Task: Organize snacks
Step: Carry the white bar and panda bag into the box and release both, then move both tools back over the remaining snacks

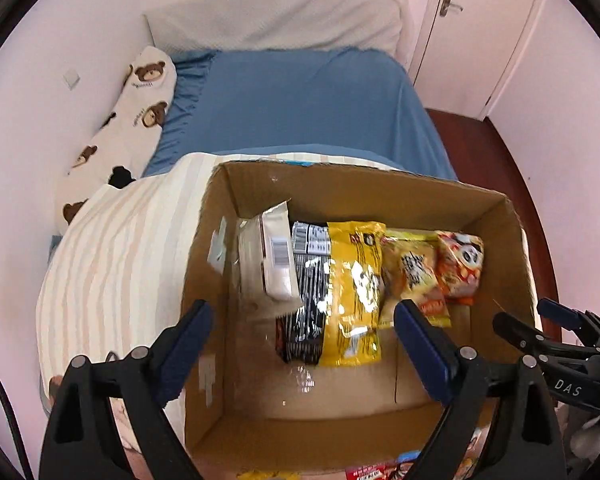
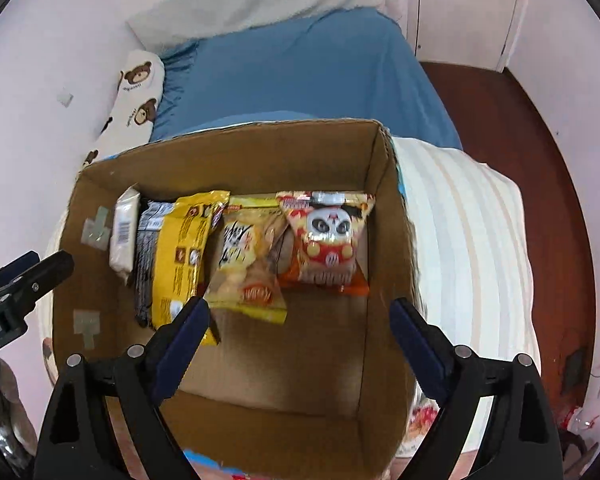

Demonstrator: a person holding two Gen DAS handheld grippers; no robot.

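Observation:
An open cardboard box [image 1: 204, 248] [image 2: 392, 216] sits on a bed. Inside, side by side, stand a white packet [image 1: 276, 252] [image 2: 124, 232], a black bag [image 1: 308, 296] [image 2: 144, 256], a yellow bag [image 1: 354, 288] [image 2: 184, 256], a pale yellow bag [image 1: 416, 272] [image 2: 248, 264] and an orange panda bag [image 1: 460, 264] [image 2: 328, 240]. My left gripper [image 1: 304, 340] is open and empty above the box's near left part. My right gripper [image 2: 300, 336] is open and empty above the box's near middle; it also shows in the left wrist view [image 1: 548, 324].
The box rests on a striped cream pillow [image 1: 116, 264] [image 2: 468, 240] over a blue sheet [image 1: 300, 100]. A bear-print pillow [image 1: 140, 112] lies by the left wall. More snack packets [image 1: 380, 470] lie at the near edge. Wooden floor [image 2: 520, 140] is at right.

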